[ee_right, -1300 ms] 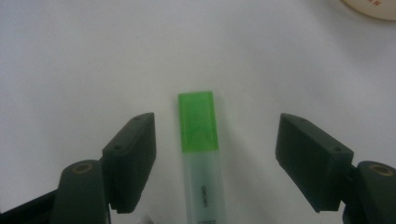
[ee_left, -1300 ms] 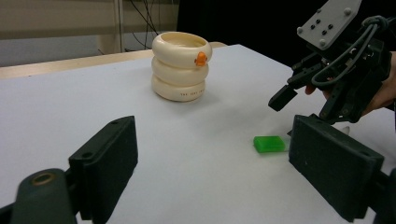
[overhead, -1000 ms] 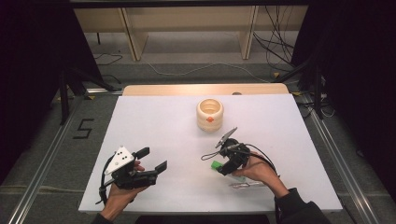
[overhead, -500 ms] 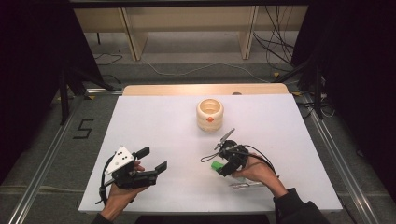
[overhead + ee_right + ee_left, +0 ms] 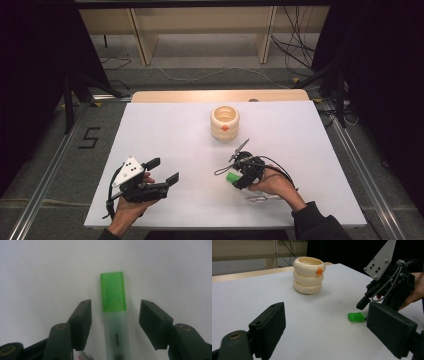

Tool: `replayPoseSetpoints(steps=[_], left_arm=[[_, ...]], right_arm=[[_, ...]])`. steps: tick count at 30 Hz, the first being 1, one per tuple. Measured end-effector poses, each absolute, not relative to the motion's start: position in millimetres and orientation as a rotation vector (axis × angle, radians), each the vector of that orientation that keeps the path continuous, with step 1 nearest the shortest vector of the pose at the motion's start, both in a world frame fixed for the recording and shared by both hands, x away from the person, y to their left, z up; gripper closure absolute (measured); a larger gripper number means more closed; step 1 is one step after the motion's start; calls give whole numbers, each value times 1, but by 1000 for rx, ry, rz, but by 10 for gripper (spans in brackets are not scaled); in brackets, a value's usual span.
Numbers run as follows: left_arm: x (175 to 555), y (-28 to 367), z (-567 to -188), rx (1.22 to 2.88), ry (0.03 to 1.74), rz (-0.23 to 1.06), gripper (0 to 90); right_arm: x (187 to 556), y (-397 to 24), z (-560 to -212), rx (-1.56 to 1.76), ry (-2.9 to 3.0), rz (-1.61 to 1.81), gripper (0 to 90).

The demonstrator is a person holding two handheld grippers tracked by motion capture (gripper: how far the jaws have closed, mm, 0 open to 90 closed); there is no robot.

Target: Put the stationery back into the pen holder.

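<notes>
I'm on the pick-up step: my right gripper (image 5: 115,322) sits low over the green-capped highlighter (image 5: 114,315), which lies flat on the white table (image 5: 165,130) near its front edge, toward the right, well short of the cream ringed holder (image 5: 225,123). The jaws have just been closing and straddle the translucent barrel just behind the cap, one on each side, with table showing in the gaps, so nothing is gripped yet. My left gripper (image 5: 327,327) waits off to the side, jaws wide and empty, above the table. Next I need to close squarely on the barrel before lifting; a slanted squeeze could, I think, roll the pen aside. Whether the pads sit low enough I can't quite judge from above.
</notes>
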State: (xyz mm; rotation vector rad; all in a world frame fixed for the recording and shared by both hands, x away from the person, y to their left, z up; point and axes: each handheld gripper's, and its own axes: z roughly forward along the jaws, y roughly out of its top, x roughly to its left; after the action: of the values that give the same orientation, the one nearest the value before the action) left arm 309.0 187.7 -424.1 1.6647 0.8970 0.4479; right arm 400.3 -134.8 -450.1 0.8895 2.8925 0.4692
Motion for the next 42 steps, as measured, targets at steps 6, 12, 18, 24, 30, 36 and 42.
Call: replayPoseSetpoints(steps=[6,12,18,24,30,36,42], left_arm=[[309,188,-424,1664,897,447,152],[309,188,-424,1665,897,447,152],[309,188,-424,1665,897,448,151],[309,188,-424,1666,897,448,152],[309,188,-424,1667,898,447,152],[309,188,-424,1666,898,448,152],[309,188,-424,1665,899,448,152]], right_arm=[[402,-134,-453,890,2902,454,480],[402,-134,-456,906,2921,435,530],[403,-133,-458,904,2925,412,555],[402,-130,-459,906,2914,396,595],[401,-128,-458,891,2896,369,629],[399,-126,-458,874,2891,366,665],[400,-127,-458,863,2887,376,670]])
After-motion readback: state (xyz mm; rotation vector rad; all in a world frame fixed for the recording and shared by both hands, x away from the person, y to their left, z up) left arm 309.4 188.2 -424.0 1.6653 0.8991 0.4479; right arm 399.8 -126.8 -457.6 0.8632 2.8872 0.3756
